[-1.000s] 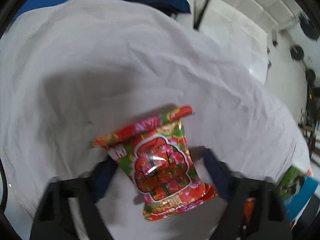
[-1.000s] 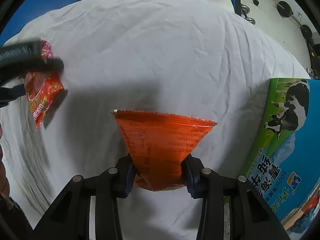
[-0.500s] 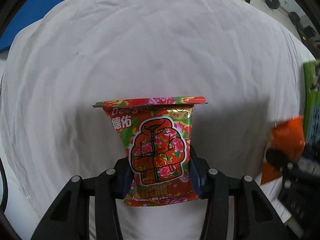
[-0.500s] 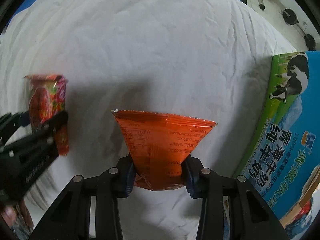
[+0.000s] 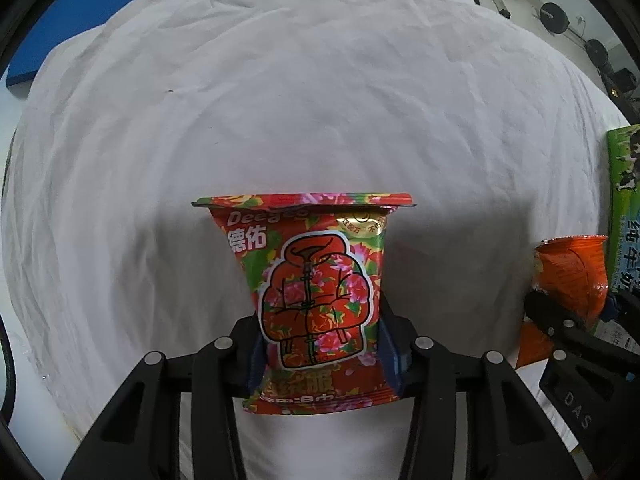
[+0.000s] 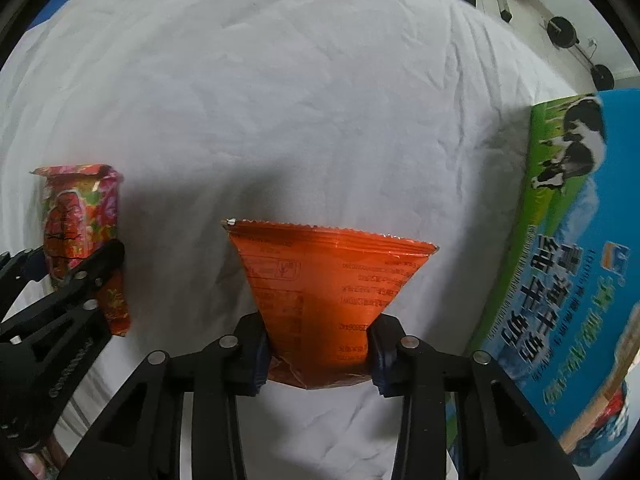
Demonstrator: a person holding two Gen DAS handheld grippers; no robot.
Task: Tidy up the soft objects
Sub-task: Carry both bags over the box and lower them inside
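My left gripper is shut on a red floral snack packet with a jacket drawing, held upright above the white sheet. My right gripper is shut on a plain orange snack packet, held upright too. In the right wrist view the floral packet and the left gripper show at the far left. In the left wrist view the orange packet and the right gripper show at the right edge.
A blue and green milk carton box with a cow picture stands at the right, close to the orange packet; its edge shows in the left wrist view. A blue mat lies beyond the sheet at the far left. Gym weights lie on the floor behind.
My left gripper closed on the floral packet, lifted it off the sheet and turned to face along the bed. Both grippers now sit closer side by side. The right grip is unchanged.
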